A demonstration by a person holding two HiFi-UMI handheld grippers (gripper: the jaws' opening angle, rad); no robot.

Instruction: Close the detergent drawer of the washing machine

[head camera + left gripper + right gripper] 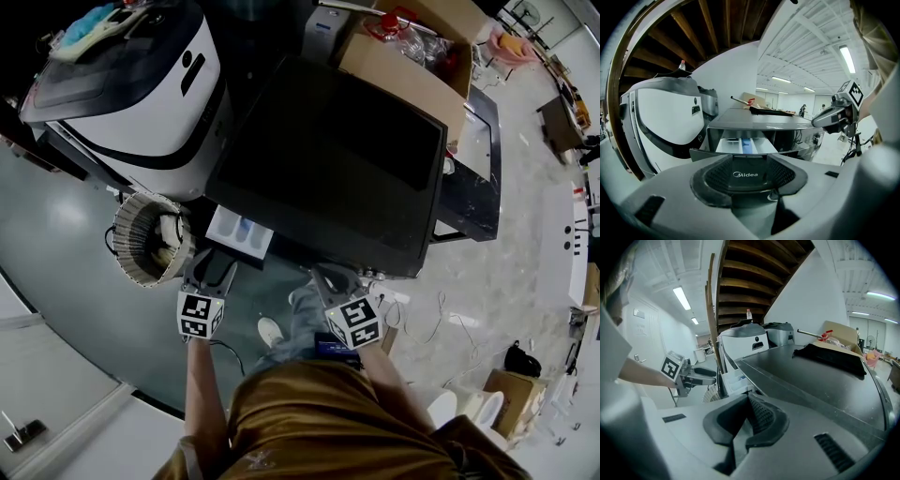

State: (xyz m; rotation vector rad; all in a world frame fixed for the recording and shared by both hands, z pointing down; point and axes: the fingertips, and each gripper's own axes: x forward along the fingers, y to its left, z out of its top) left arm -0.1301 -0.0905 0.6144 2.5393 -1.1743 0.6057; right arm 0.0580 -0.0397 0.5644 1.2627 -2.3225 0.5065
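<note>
The dark grey washing machine [328,159] stands before me with its white detergent drawer [239,232] pulled out at the front left corner. My left gripper [211,272] is right at the drawer's front. In the left gripper view it [749,161] is open, with the drawer's dark Midea-marked front [745,174] between the pads and the white tray with its blue insert [745,144] beyond. My right gripper [333,281] hovers at the machine's front edge, right of the drawer. Its pads [747,401] look pressed together, with nothing between them.
A round wicker basket [150,239] sits on the floor left of the drawer. A white and black appliance [141,84] stands to the left. A cardboard box [412,47] sits behind the machine, and a black cloth [829,357] lies on its top. Cables [422,319] trail over the floor.
</note>
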